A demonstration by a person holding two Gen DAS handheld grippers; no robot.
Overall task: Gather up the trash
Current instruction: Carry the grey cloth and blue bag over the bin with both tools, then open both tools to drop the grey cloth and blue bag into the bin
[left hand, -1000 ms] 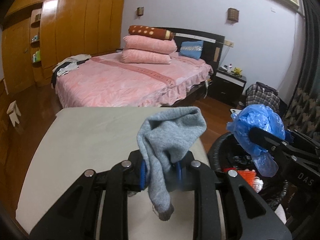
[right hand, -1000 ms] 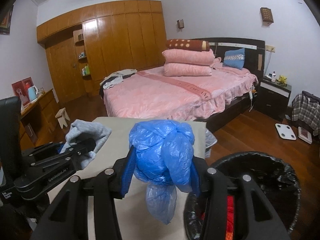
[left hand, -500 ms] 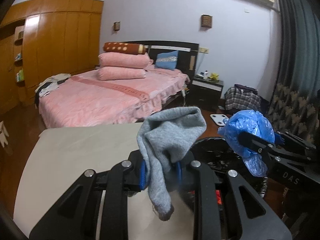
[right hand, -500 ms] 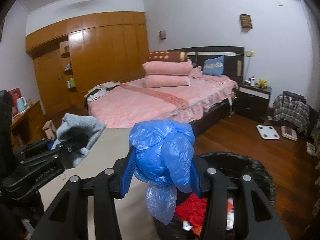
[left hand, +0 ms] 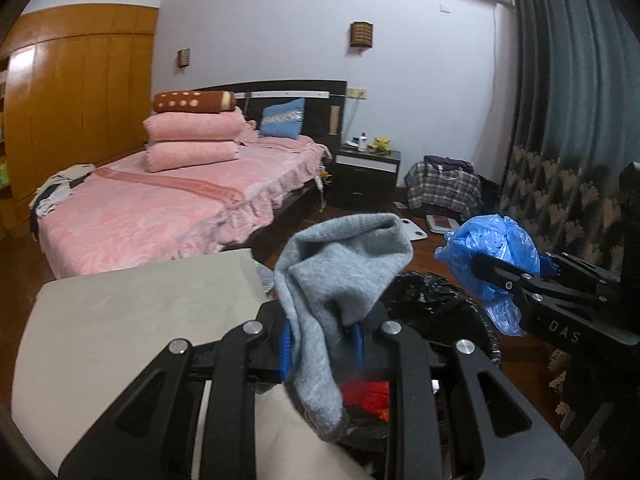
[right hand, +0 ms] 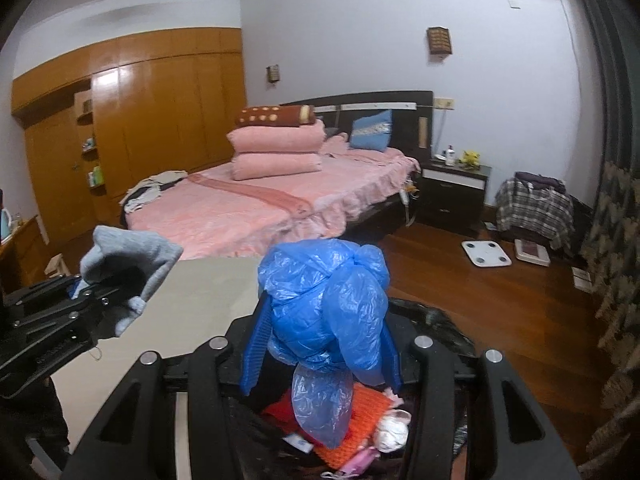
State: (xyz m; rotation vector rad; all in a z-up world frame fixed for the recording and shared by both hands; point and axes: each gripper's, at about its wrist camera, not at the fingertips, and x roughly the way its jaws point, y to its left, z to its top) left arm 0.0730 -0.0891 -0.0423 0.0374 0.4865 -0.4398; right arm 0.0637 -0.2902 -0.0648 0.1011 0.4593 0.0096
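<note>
Already both pieces are off the beige tabletop (right hand: 208,296): the left gripper (left hand: 322,340) clamps a limp grey knitted sock (left hand: 340,264), the right gripper (right hand: 320,344) pinches a crumpled blue plastic bag (right hand: 324,300) over the black-lined trash bin (right hand: 436,324); only dropping remains.

grey sock (left hand: 340,280), centre frame: soft knitted cloth, matt, fuzzy. blue bag (right hand: 328,304): thin crinkled plastic film, semi-glossy, translucent at its hanging tail. bin liner (left hand: 432,300): black plastic, shiny, wrinkled. table top (left hand: 140,320), lower left: smooth, matt beige. wardrobe (right hand: 160,120), upper left: glossy varnished wood. floor (right hand: 500,292): polished wood.
</note>
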